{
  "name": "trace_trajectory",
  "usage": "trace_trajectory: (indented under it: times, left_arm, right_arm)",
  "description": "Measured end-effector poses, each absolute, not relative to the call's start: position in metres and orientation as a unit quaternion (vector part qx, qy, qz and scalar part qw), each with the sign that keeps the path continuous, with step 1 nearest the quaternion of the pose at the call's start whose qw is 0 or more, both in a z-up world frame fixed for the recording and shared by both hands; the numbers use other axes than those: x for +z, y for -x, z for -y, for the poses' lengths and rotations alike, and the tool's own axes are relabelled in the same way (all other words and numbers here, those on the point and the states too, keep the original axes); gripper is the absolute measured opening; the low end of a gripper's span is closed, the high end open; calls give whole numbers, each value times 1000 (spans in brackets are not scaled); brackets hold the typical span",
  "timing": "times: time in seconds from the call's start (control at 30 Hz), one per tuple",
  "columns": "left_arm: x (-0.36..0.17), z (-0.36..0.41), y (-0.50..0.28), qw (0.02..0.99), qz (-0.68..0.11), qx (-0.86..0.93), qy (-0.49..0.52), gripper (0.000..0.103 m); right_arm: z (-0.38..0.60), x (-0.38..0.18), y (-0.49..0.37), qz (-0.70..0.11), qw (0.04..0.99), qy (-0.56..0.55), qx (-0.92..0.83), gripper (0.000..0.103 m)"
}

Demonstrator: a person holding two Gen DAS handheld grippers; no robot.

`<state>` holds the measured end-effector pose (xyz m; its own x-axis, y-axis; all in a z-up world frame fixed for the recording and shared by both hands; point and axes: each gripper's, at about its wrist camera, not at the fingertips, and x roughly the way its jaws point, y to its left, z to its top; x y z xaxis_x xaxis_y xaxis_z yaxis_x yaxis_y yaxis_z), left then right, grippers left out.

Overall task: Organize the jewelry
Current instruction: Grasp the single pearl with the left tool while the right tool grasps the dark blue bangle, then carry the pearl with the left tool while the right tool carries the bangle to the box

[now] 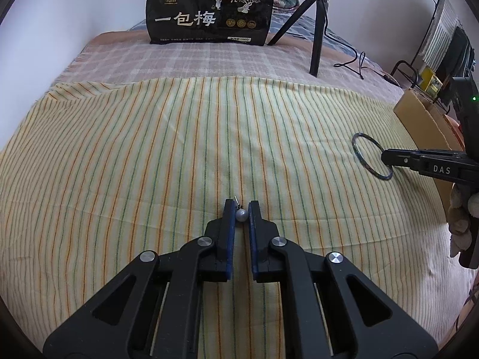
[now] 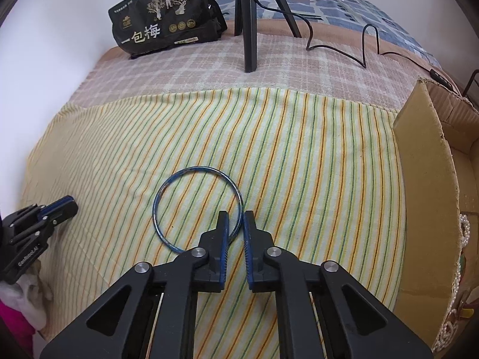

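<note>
- Left gripper (image 1: pixel 241 206) pinches the pearl earring (image 1: pixel 241 215), low over the striped cloth (image 1: pixel 179 149)
- Right gripper (image 2: pixel 236 220) clamps the rim of the blue bangle (image 2: pixel 196 209), which lies flat on the cloth
- Pearl strands (image 2: pixel 464 230) already in the cardboard box (image 2: pixel 425 161); these two look next
- It's a bed: checked blanket (image 2: pixel 194 65), snack bag (image 1: pixel 209 9), tripod (image 1: pixel 317 30) behind

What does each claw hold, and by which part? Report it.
Left claw: pearl earring, pinched across the pearl. Right claw: blue bangle, pinched at its near rim.
</note>
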<state>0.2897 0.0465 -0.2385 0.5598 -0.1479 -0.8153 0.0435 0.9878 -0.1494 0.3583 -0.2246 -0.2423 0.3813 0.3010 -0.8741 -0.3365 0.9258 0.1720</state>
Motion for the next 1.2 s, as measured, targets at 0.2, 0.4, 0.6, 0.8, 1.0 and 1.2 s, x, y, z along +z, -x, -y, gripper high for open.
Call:
trace_trajectory:
  times: [0.2,0.4,0.6,0.8,1.0,1.2]
  left_arm:
    - [-233,-53,-283,886,-457,-54,62,6]
    - [-223,-57,-273,893,-444,-53,57,6]
    - [-210,-57,-262,900,-430,-55,53,6]
    - [-199,-51,-252,903,-422,-64,51,6]
    - [-184,-40,-243,907,-411,-77,47,6]
    - [-170,-28,-236,910,-401,-94,49,6]
  right_arm:
    - [223,-238,-355,-513,837,13,193,3]
    - [220,-226,-344,-491,849,38,192,3]
    - [219,-209,-333,-465,861,52,199,3]
    - [217,-195,-320,-445,869,72,203,3]
    - [220,-180,-307,-429,875,85,206,3]
    - [227,-164,-293,-413,882,95,207,3]
